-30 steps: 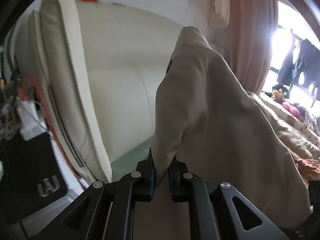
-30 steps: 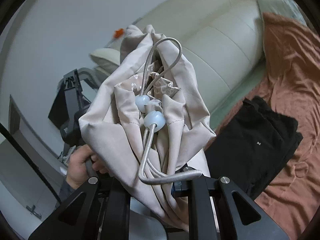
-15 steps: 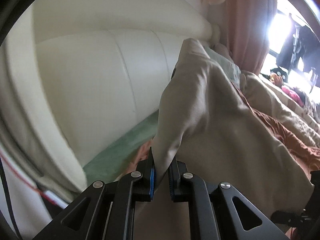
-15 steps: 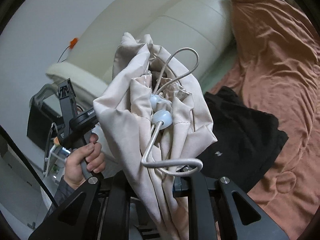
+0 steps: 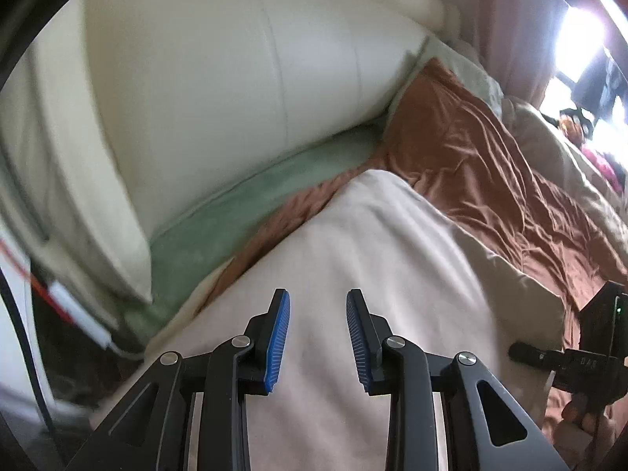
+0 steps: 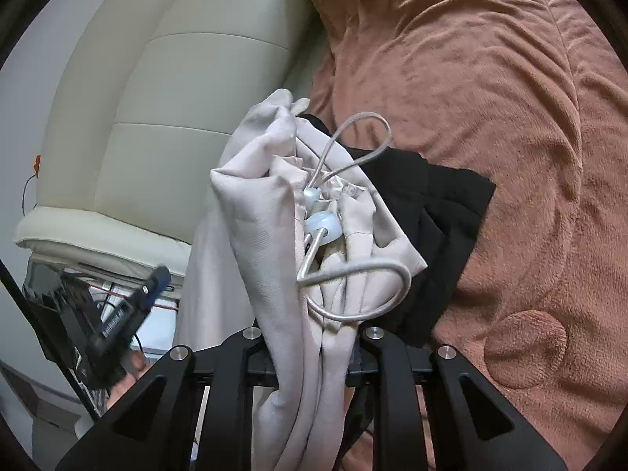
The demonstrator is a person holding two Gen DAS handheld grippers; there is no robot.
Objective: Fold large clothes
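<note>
Down onto the rust-brown bedspread went the large beige fabric garment; my left jaws have just been opening (nothing between them), right jaws still clamp its bunched drawstring end, which I should lay flat

Window glare — edges blurred (fisheye)

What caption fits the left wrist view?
Left gripper open, just released, above beige garment laid on the rust-brown blanket.

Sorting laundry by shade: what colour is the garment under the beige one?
Black, clearest in the right wrist view.
</note>
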